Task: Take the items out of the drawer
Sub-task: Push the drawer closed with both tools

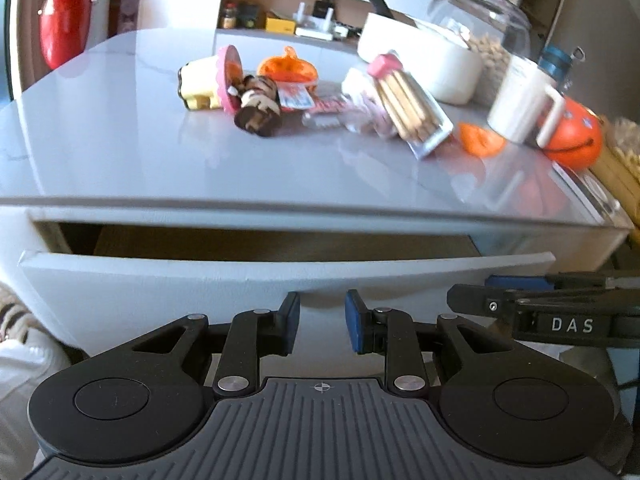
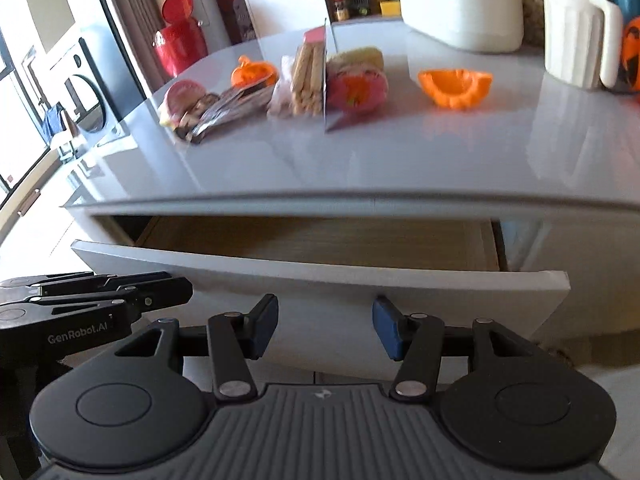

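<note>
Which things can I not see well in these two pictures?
- Drawer inside: both views show only a strip of wooden floor; the tabletop edge hides the back, the white drawer front hides the near part.
- Snack pile: blurred, labels unreadable.
- Orange pumpkin toy: right wrist view, cut by the edge and behind the white jug.

You get bright daylight from the window (image 2: 24, 92) at 9 o'clock. Glare sheens the countertop (image 2: 400, 152). Items there are motion-blurred; fisheye distortion bends the edges.
</note>
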### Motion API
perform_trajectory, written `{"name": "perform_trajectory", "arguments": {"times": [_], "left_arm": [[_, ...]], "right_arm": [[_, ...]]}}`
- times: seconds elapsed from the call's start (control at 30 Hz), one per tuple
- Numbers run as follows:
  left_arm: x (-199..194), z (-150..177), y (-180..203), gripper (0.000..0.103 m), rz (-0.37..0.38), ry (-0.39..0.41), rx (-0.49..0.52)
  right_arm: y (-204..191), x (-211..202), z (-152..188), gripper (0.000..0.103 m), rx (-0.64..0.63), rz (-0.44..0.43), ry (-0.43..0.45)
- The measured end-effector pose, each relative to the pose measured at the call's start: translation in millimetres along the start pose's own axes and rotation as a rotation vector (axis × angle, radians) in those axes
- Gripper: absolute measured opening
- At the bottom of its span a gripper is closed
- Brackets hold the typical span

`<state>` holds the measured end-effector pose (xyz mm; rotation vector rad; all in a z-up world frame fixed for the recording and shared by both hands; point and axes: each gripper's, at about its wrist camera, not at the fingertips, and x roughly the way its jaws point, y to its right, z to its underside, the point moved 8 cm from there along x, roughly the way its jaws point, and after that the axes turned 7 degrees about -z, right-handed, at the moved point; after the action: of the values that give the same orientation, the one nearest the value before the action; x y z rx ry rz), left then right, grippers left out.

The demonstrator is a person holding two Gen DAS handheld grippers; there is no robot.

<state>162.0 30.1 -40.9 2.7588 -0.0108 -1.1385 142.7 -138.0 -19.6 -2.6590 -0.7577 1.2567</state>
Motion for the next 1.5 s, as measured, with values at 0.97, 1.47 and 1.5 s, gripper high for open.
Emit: {"name": "perform_trajectory", "arguments": {"times": [0.97,1.47,1.5], "left_arm": [[-106.5,21.1,47.5,0.058,-0.001,0.224,0.121],[-112.4,64.3,34.4,0.058,-0.043,0.190,0.083],[-112.4,65.3,34.0,0.058,-0.042,0.188,0.084]], "right_arm": [[-6.1,-93.2,37.7,0.056,0.091,0.005,0.134],[-20.3,-106.4,74.1,0.060,-0.008,0.076,0.251],[-23.1,-105.5,74.1,0.060,-0.022,0.079,0.249]]}}
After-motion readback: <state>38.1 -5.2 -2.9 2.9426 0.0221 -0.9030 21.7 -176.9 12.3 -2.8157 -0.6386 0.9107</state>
